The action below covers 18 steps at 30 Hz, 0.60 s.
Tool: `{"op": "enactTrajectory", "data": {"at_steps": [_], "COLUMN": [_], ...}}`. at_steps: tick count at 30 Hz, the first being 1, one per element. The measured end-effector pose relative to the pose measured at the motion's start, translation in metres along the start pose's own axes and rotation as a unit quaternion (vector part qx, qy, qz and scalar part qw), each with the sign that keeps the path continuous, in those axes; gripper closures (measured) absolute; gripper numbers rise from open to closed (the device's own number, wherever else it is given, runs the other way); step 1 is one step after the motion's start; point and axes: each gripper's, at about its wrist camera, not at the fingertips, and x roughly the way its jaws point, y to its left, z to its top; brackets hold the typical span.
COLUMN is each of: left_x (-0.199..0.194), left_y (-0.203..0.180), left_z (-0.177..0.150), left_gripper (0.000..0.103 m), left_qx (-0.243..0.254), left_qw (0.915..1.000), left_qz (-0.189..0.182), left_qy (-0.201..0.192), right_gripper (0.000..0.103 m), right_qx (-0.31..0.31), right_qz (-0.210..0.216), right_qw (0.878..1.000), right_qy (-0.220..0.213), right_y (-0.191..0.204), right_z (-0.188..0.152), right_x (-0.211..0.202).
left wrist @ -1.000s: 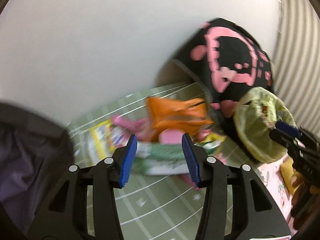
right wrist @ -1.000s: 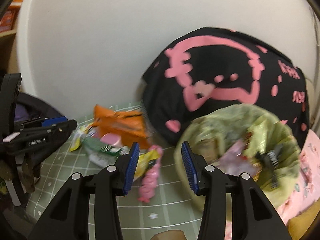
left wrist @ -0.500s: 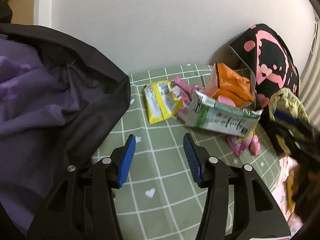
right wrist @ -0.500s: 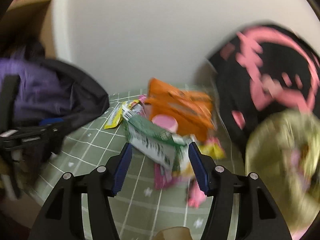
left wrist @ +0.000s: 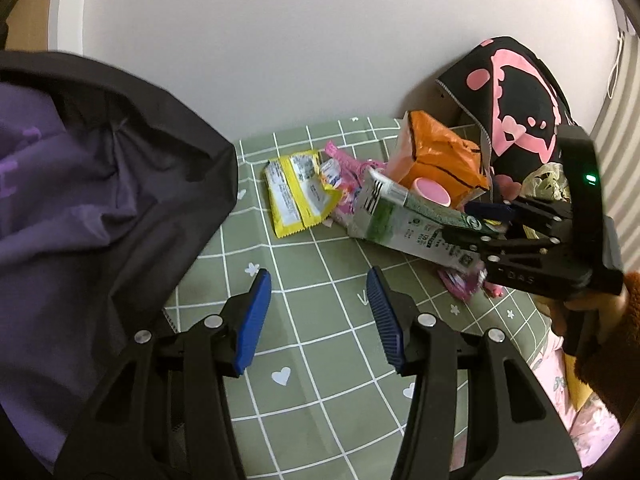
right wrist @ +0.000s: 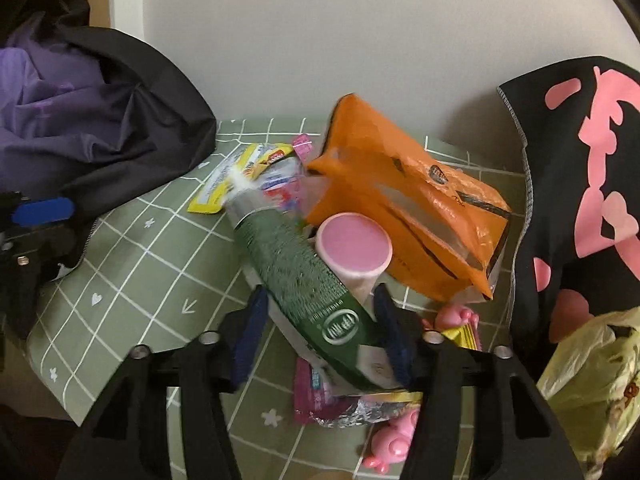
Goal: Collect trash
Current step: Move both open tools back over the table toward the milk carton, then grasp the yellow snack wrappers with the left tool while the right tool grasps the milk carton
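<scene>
A pile of trash lies on the green checked mat. In it are a green and white carton, an orange bag, a pink-lidded cup, a yellow wrapper and pink wrappers. My right gripper straddles the carton's near end. Its jaws are closing, with a thin gap still showing at the left pad. From the left wrist view the carton sits between the right gripper's fingers. My left gripper hovers open over bare mat, short of the pile.
A yellow-green trash bag with rubbish inside sits at the right, below a black bag with pink print. A dark and purple jacket covers the mat's left side. A white wall stands behind, and a pink toy pig lies near the right gripper.
The right gripper swung left from the trash bag and dropped onto the pile, so the carton now lies between its jaws. The left gripper's view shifted left toward the jacket, then held still.
</scene>
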Motion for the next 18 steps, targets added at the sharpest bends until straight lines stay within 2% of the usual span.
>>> {"op": "enactTrajectory", "data": {"at_steps": [1, 2, 4, 10, 18], "left_x": [0.001, 0.003, 0.007, 0.031, 0.084], "left_y": [0.001, 0.003, 0.006, 0.008, 0.007], "left_z": [0.000, 0.001, 0.003, 0.025, 0.067], "left_gripper": [0.056, 0.056, 0.056, 0.056, 0.056], "left_qx": [-0.003, -0.009, -0.021, -0.045, -0.034], "left_qw": [1.0000, 1.0000, 0.9997, 0.9986, 0.9988], "left_qz": [-0.001, -0.003, -0.006, -0.020, 0.000], "left_qy": [0.001, 0.003, 0.005, 0.021, 0.035], "right_gripper": [0.069, 0.086, 0.094, 0.095, 0.095], "right_qx": [0.000, 0.001, 0.006, 0.082, 0.163], "right_qz": [0.003, 0.009, 0.002, 0.003, 0.028], "right_qw": [1.000, 1.000, 1.000, 0.996, 0.984], "right_qy": [-0.002, -0.001, -0.005, -0.042, -0.061], "right_y": [0.002, 0.003, 0.002, -0.023, -0.051], "right_z": [-0.002, -0.004, -0.007, -0.017, -0.055], "right_x": [-0.003, -0.007, -0.016, -0.054, -0.078]}}
